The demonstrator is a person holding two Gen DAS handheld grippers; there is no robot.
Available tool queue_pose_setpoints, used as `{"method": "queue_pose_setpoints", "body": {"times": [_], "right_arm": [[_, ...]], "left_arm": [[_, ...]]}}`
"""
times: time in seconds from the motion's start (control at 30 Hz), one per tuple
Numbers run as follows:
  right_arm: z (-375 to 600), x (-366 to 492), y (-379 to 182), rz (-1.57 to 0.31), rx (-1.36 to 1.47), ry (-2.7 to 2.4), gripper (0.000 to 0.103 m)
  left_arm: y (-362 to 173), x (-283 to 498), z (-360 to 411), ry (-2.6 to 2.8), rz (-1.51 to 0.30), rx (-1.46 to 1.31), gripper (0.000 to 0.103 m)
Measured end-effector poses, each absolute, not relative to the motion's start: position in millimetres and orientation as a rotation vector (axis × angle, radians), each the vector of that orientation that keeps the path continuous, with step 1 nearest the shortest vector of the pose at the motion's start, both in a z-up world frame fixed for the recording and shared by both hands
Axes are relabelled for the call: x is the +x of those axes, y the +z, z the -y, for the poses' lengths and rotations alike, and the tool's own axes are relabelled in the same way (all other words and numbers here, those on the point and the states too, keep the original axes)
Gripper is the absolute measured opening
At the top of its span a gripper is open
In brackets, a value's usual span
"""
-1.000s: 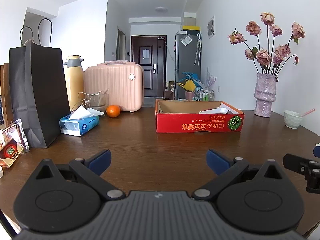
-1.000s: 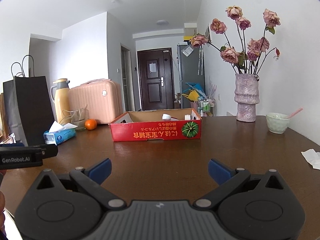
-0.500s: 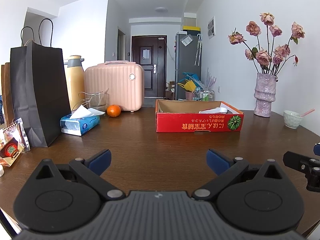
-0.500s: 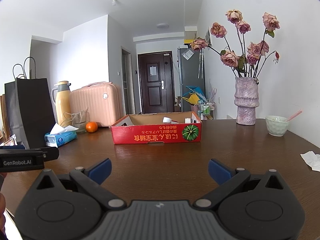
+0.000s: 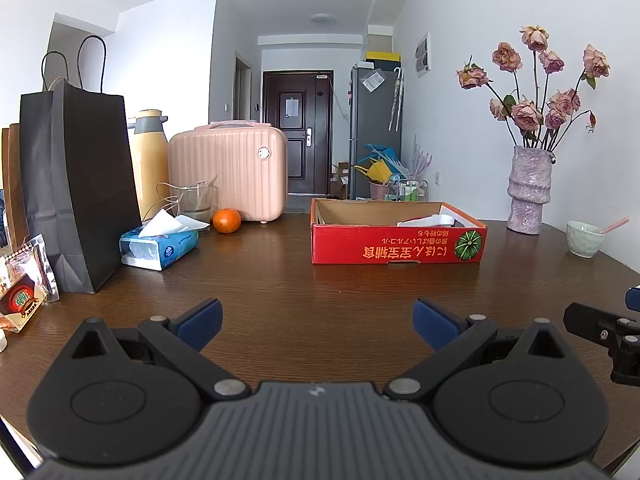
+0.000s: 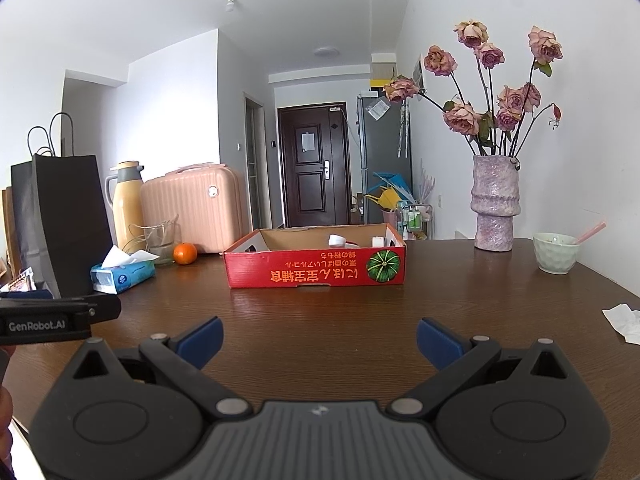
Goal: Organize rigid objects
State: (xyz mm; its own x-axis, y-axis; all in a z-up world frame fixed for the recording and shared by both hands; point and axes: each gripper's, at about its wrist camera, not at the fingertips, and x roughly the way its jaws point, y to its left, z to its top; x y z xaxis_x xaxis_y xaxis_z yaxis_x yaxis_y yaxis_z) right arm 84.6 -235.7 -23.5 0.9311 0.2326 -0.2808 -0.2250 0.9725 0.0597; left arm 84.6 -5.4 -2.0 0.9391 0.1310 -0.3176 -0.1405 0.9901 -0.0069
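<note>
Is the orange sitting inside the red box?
No, the orange sits on the table beside the pink suitcase, well left of the red box.

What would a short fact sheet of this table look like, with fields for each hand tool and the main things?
left gripper: fingers wide apart, holding nothing
right gripper: fingers wide apart, holding nothing
red box: open top, white items inside
orange: beside the pink case
tissue pack: left of the box
vase: upright, dried roses
bowl: far right, pink straw inside
table: dark wood
</note>
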Motion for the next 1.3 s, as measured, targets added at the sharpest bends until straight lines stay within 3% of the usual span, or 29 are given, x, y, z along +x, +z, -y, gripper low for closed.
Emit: {"method": "queue_pose_setpoints", "body": {"times": [1.3], "right_arm": [[227.5, 86.2, -29.6, -0.305, 0.022, 0.239, 0.103]], "left_arm": [[-1.8, 85.9, -0.4, 0.129, -0.325, -0.065, 0.103]]}}
